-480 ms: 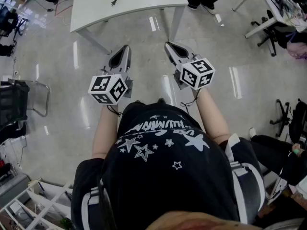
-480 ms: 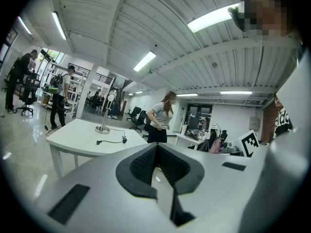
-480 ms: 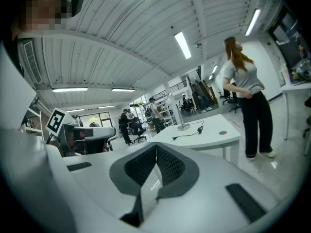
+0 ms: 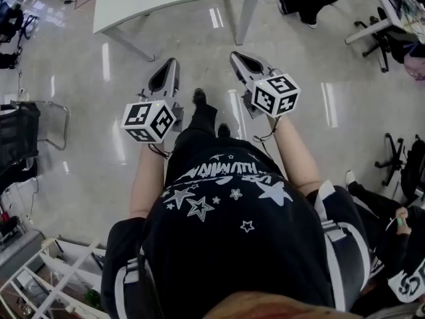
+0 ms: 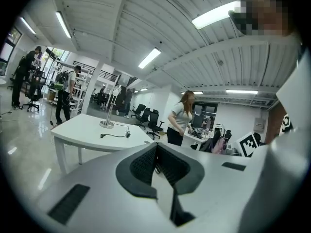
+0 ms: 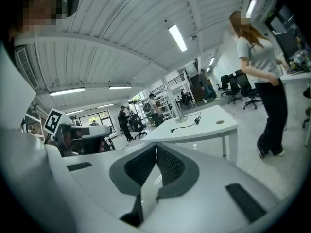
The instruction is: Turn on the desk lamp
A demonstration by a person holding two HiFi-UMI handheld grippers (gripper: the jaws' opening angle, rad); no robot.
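Currently both tools are clenched with nothing in them: left gripper (image 4: 172,62) and right gripper (image 4: 234,55) have jaws pressed together, held out side by side over the floor. Desk lamp (image 5: 108,111) stands on the white table (image 5: 80,129) ahead, well apart from both, with a cable (image 5: 115,135) beside its base.

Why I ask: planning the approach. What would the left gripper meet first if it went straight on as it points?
Probably the white desk, near its right-hand corner; the left gripper lines up with that corner across the floor. Depth is unclear.
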